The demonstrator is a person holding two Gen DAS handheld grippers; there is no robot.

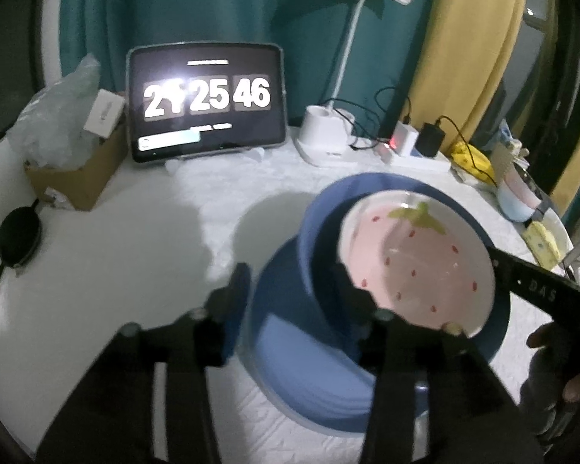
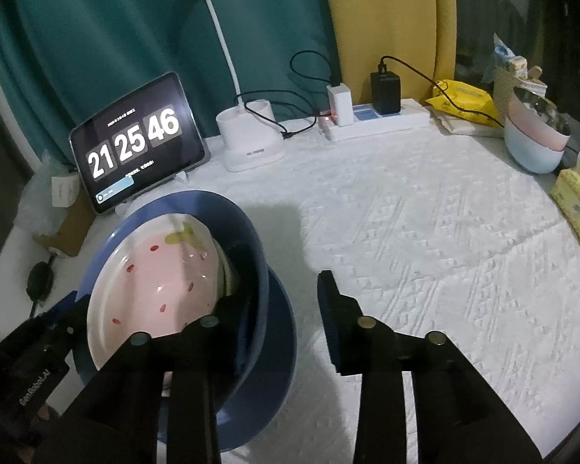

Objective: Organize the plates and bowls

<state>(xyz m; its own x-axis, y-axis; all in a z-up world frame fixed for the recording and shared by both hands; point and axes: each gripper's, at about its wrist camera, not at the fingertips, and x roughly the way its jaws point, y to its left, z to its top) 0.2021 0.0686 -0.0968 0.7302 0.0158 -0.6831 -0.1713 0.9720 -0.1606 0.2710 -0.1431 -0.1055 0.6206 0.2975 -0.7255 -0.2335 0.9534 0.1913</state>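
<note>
A dark blue bowl [image 1: 321, 239] stands tilted on a lighter blue plate [image 1: 301, 363] on the white tablecloth. A pink strawberry-pattern plate [image 1: 417, 259] lies tilted inside the bowl. My left gripper [image 1: 290, 290] is open, its jaws straddling the bowl's left wall. My right gripper [image 2: 286, 301] is open too, its jaws straddling the bowl's right wall; the bowl [image 2: 251, 239], the pink plate [image 2: 162, 274] and the blue plate [image 2: 278, 371] show at the left of the right wrist view. The inner fingers are partly hidden by the bowl.
At the back stand a tablet clock [image 1: 207, 100], a white desk lamp [image 1: 324, 139] and a power strip with chargers [image 2: 371, 116]. A cardboard box [image 1: 77, 170] is at left. Stacked bowls [image 2: 533, 143], yellow packets [image 2: 464, 102] and a tissue box [image 2: 576, 205] are at right.
</note>
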